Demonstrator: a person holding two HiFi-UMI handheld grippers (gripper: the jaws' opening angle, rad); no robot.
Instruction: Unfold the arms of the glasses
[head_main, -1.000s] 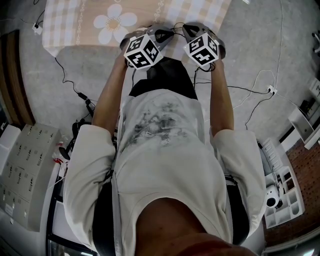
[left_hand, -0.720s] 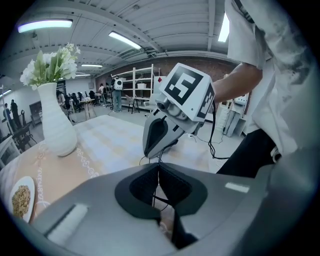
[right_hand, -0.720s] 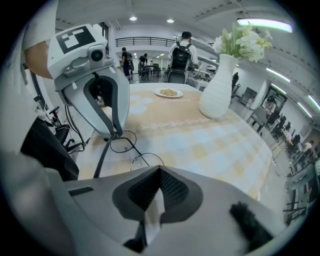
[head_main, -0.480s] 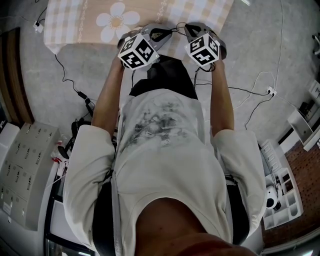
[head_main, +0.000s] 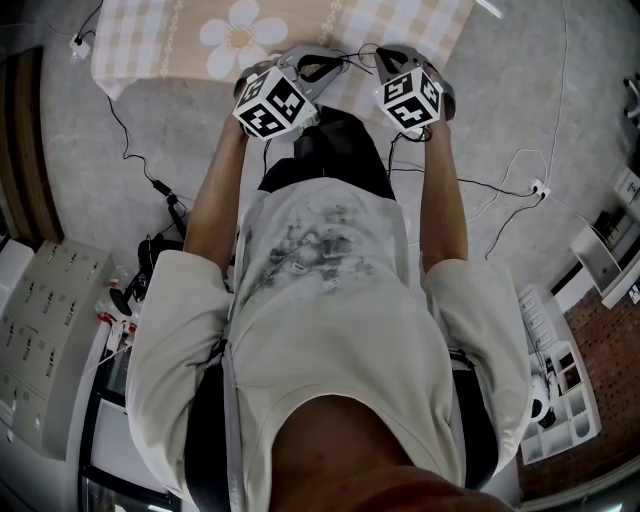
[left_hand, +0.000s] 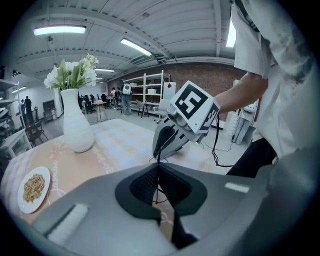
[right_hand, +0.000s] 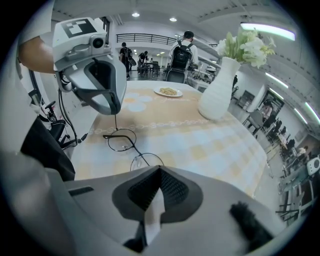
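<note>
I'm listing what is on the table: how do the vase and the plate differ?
The vase stands tall and upright; the plate lies flat and low. The vase holds white flowers; the plate holds a small heap of brownish food. Both are white and rest on the checked tablecloth.

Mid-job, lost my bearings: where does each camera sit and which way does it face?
Head view: on the person's head, facing steeply down; shows torso, both arms, left gripper, right gripper, table edge.
Left gripper view: on the left gripper, looking along its shut jaws at the right gripper, vase and plate; right forearm and shirt show.
Right gripper view: on the right gripper, looking along its shut jaws at the glasses and left gripper; left forearm shows.
Shared: both gripper views show the vase, the plate and each other's gripper.
</note>
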